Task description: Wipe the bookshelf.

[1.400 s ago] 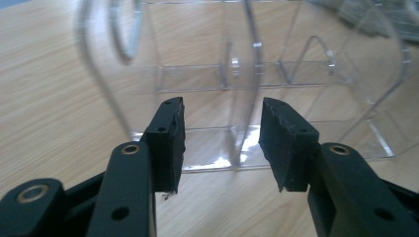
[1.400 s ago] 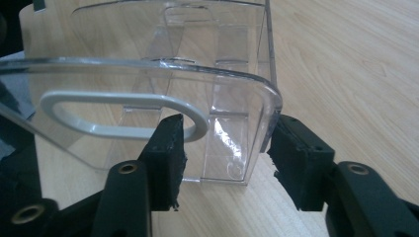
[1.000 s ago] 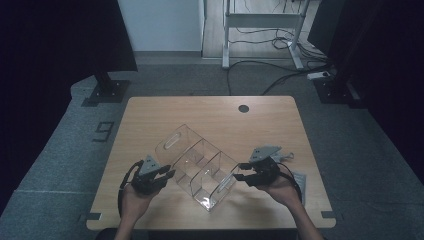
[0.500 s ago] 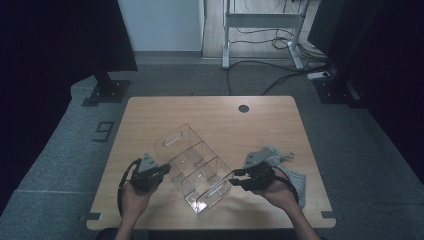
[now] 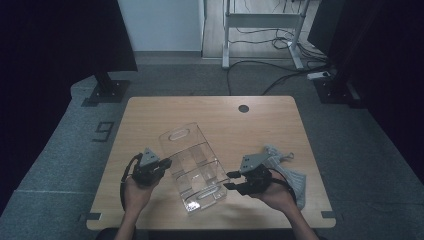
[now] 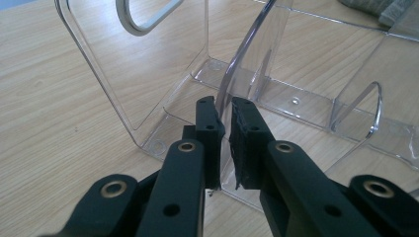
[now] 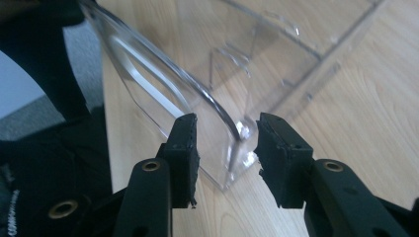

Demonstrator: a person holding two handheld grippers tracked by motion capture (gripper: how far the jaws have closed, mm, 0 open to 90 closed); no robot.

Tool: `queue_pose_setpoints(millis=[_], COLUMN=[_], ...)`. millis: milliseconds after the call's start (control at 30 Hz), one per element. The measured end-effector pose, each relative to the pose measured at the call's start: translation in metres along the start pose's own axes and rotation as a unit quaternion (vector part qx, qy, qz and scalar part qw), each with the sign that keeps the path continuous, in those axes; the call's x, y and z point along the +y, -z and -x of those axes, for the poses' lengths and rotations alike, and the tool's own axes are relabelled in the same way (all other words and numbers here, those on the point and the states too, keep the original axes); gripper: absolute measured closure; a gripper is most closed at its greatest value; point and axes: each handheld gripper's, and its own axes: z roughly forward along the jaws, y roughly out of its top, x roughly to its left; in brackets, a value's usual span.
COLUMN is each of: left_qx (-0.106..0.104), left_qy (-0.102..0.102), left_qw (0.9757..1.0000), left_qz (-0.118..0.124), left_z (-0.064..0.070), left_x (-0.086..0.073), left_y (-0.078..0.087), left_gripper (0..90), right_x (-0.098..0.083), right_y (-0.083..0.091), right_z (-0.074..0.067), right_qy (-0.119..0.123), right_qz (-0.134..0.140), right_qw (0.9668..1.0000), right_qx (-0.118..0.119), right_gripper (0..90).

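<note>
The left gripper is pinching a side wall of the clear plastic box, its two black pads pressed together on the thin wall with the edge running up between them, as the left gripper view shows. Beyond its jaws the box's inner dividers rise, and farther off to their left stands the end wall with its oval handle slot.

The right gripper sits at the opposite side of the box, at the near corner. In the right gripper view its jaws are spread, and they have just been opening a little; the corner of the box lies between them, closer to the right-hand pad (whether that pad touches the plastic I cannot tell), while the left-hand pad stands apart from the wall.

The box rests on the wooden table, lying slantwise between the two grippers, its far end reaching well ahead of both. Behind the right gripper, just beside the person's right hand, lies a folded grey cloth.
</note>
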Motion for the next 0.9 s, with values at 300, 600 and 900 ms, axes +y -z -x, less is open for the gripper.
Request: queue_pose_setpoints(millis=[300, 600, 900], left_qx=[0.001, -0.01, -0.015], left_qy=[-0.004, -0.011, -0.011], left_qw=[1.0, 0.9999, 0.9998], left_qz=[0.003, 0.001, 0.0], left_z=[0.003, 0.002, -0.005], left_x=[0.003, 0.002, -0.001], left_y=[-0.007, -0.009, -0.006], left_gripper=[82.3, 76.3, 60.3], right_x=[0.005, 0.003, 0.008], right_y=[-0.006, -0.008, -0.015], right_z=[-0.002, -0.002, -0.012], right_qy=[-0.002, 0.01, 0.024], right_qz=[0.011, 0.014, 0.012], right_qw=[0.9996, 0.9988, 0.9981], right_qx=[0.026, 0.045, 0.055], right_gripper=[63.3, 68.9, 77.7])
